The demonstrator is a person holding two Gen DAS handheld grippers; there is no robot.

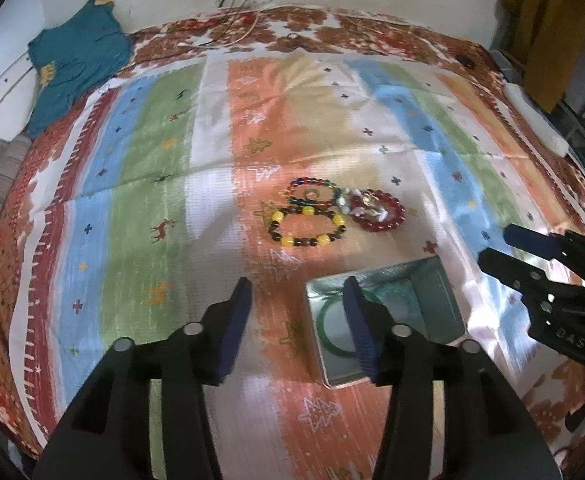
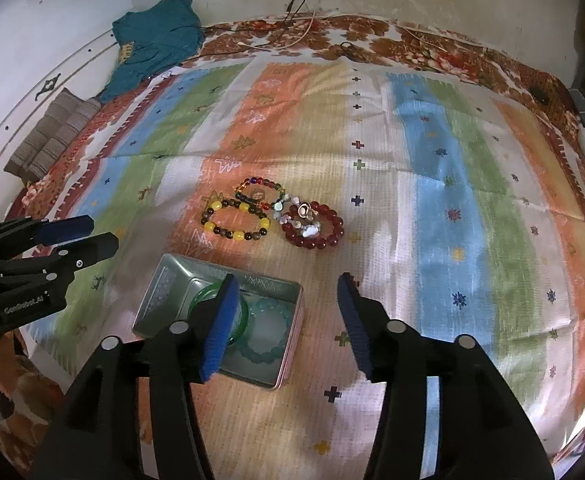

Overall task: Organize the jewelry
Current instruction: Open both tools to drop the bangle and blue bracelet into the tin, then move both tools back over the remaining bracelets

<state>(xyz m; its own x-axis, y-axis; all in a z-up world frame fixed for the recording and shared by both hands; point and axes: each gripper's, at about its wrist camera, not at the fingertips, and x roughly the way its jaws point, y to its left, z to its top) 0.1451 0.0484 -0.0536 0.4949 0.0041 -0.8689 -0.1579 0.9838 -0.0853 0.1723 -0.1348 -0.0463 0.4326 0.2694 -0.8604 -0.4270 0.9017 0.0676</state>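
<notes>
From the left wrist, the left claw hangs wide and empty above the tin, so a careless dip might tip it. From the right wrist, the right claw, equally wide, holds nothing; the beaded bracelets lie tangled on the bed just beyond, likely to snag.

Cloth: striped multicolour woven spread over floral bedcover
Garment: teal knitted top, far-left corner
Cables: thin cords, far edge
</notes>
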